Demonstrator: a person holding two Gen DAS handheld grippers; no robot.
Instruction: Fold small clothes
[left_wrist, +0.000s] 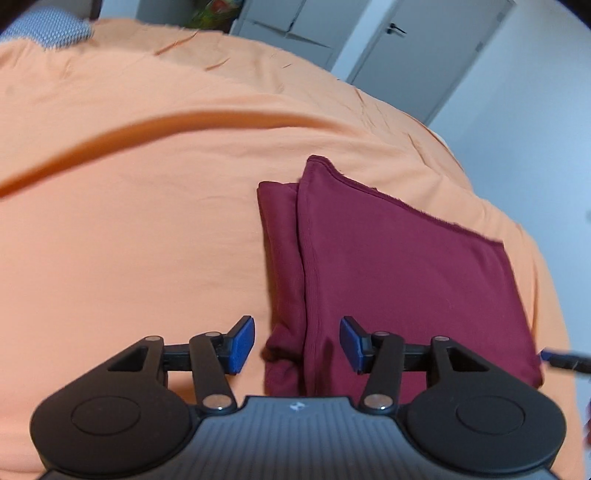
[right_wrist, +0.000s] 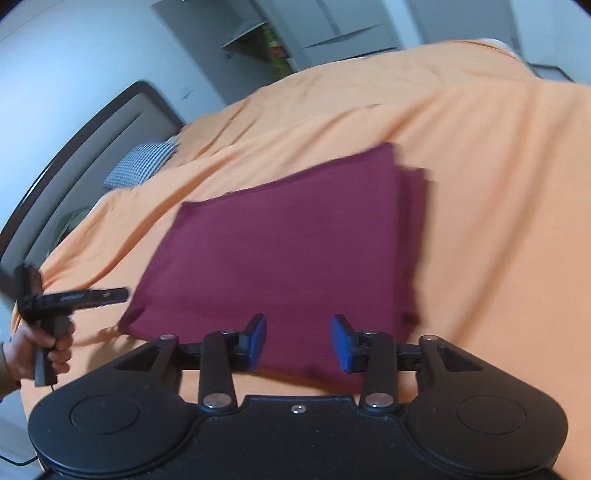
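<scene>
A maroon garment (left_wrist: 388, 266) lies folded in a flat rectangle on the orange bedsheet (left_wrist: 129, 221). My left gripper (left_wrist: 297, 343) is open and empty, hovering above the garment's near left edge, where stacked layers show. In the right wrist view the garment (right_wrist: 288, 251) fills the middle. My right gripper (right_wrist: 298, 343) is open and empty just above its near edge. The left gripper (right_wrist: 74, 297) shows at the left of that view, held by a hand beside the garment's left corner. A tip of the right gripper (left_wrist: 565, 360) shows at the right edge of the left wrist view.
A blue-and-white checked pillow (right_wrist: 142, 164) lies at the head of the bed by a dark headboard (right_wrist: 92, 129). Grey wardrobe doors (left_wrist: 424, 48) and white walls stand beyond the bed. The orange sheet (right_wrist: 498, 221) has a long crease (left_wrist: 147, 129).
</scene>
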